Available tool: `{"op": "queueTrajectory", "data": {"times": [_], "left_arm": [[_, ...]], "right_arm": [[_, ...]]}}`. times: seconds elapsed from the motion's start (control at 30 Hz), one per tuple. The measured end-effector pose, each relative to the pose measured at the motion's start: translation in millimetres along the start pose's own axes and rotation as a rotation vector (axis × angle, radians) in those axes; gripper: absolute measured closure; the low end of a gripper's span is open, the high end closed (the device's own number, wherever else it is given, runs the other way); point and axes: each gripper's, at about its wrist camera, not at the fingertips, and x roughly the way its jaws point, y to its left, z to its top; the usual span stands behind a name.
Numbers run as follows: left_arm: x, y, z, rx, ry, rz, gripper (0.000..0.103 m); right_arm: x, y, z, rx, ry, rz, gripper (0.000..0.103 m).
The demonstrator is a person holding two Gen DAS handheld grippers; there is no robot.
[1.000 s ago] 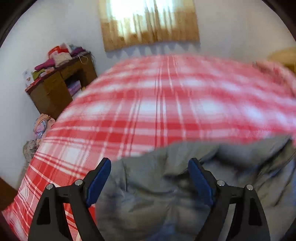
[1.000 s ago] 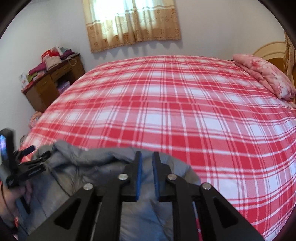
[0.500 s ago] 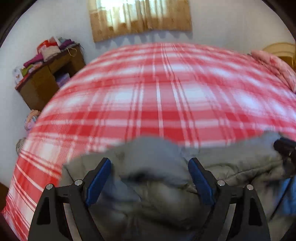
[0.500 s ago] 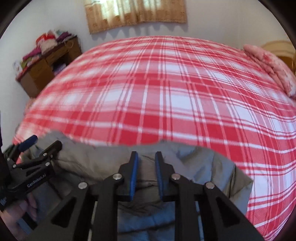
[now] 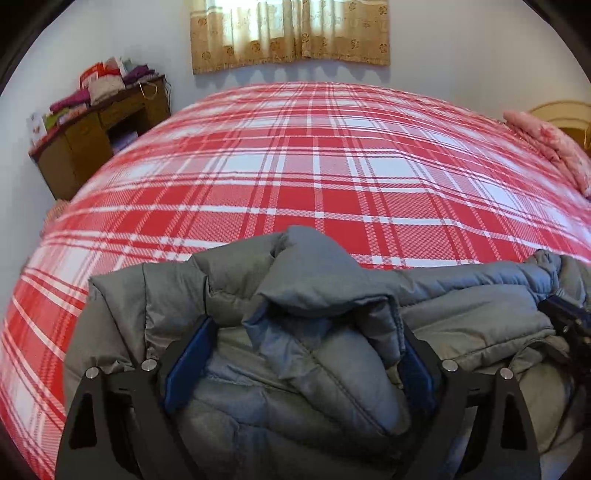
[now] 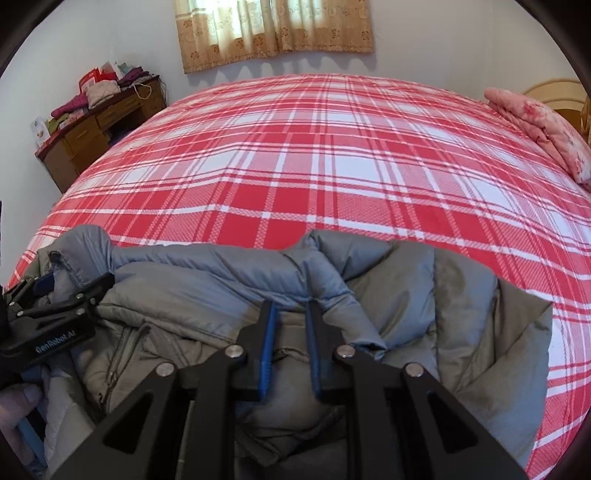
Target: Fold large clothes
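A grey padded jacket (image 5: pixel 332 325) lies bunched at the near edge of the bed with the red plaid cover (image 5: pixel 314 166); it also shows in the right wrist view (image 6: pixel 424 295). My left gripper (image 5: pixel 303 343) is open wide, its fingers on either side of a thick fold of the jacket. My right gripper (image 6: pixel 290 314) has its jaws a narrow gap apart, with the jacket's folded edge lying at the tips. The left gripper also shows in the right wrist view (image 6: pixel 59 291), and the right gripper's tip shows in the left wrist view (image 5: pixel 565 317).
A brown wooden desk (image 5: pixel 99 133) piled with folded clothes stands against the wall at the far left. A pink pillow (image 6: pixel 543 129) lies at the bed's far right by a wooden headboard (image 5: pixel 561 114). A curtained window (image 6: pixel 273 29) is on the back wall.
Both grippers have moved forward and down over the jacket on the bed. The right gripper's jaws have parted a little. The jacket has settled into a heap.
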Motion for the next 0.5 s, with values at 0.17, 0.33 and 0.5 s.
{"op": "queueTrajectory", "data": {"times": [0.17, 0.33, 0.5], "left_arm": [[2.1, -1.4, -0.8, -0.003, 0.004, 0.001, 0.009], [2.4, -1.9, -1.1, -0.002, 0.005, 0.002, 0.009], [3.5, -0.9, -1.3, -0.001, 0.009, 0.002, 0.008]], "right_arm": [[2.8, 2.0, -0.6, -0.010, 0.002, -0.009, 0.086], [2.4, 1.8, -2.0, -0.004, 0.000, -0.004, 0.086], [2.9, 2.1, -3.2, -0.016, 0.001, -0.017, 0.086]]}}
